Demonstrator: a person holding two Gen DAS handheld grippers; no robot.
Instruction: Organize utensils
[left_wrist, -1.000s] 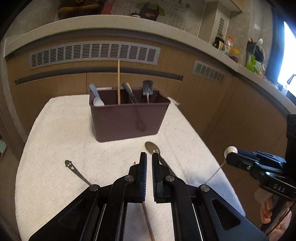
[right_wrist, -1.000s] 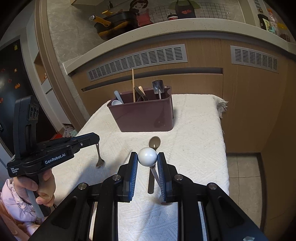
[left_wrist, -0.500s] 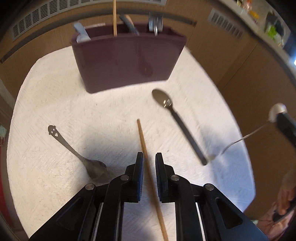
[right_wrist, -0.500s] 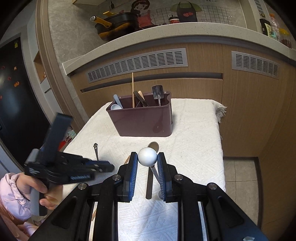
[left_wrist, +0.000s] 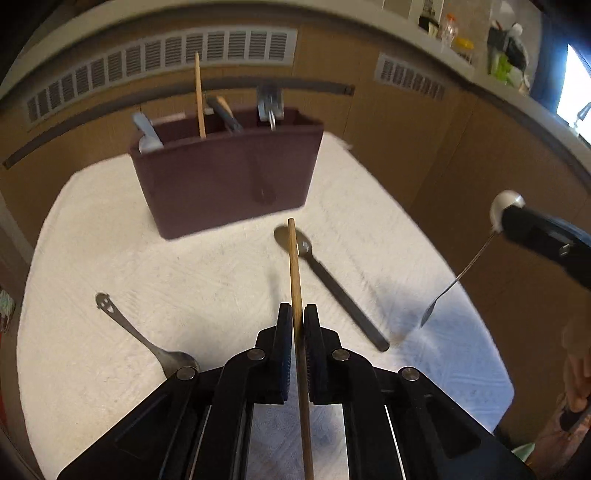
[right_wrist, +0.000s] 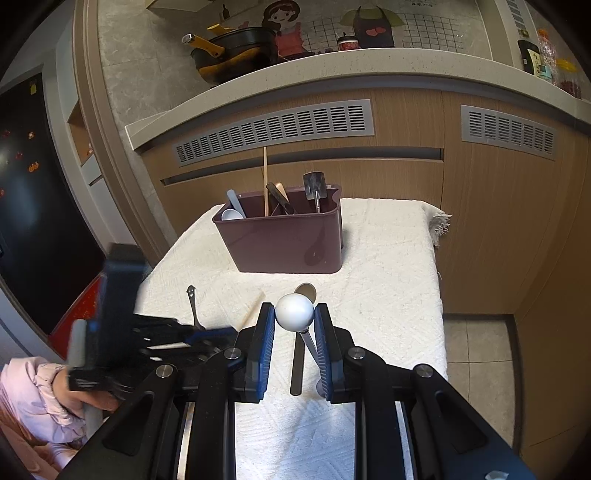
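Note:
My left gripper (left_wrist: 294, 314) has its jaws closing on a wooden chopstick (left_wrist: 294, 266); the pads press its shaft, and its tip hangs over the bowl of a black-handled spoon (left_wrist: 332, 288) lying on the white cloth. My right gripper (right_wrist: 294, 314) is shut on the white ball end (right_wrist: 294, 309) of a thin metal utensil, whose stem (left_wrist: 458, 280) hangs down at the right in the left wrist view. A maroon caddy (left_wrist: 221, 184) at the far end holds several utensils. Left of the chopstick lies a metal spoon with a smiley handle (left_wrist: 129, 328).
The white cloth (left_wrist: 110, 240) covers a small table in front of wooden cabinets with grey vents (right_wrist: 273, 129). Tiled floor (right_wrist: 480, 343) shows beyond the table's right edge. A hand in a pink sleeve (right_wrist: 33, 391) holds the blurred left gripper at the lower left.
My left gripper dropped to the cloth over the chopstick, closed on it and raised its tip over the spoon bowl. The right gripper stayed still with the ball-ended utensil.

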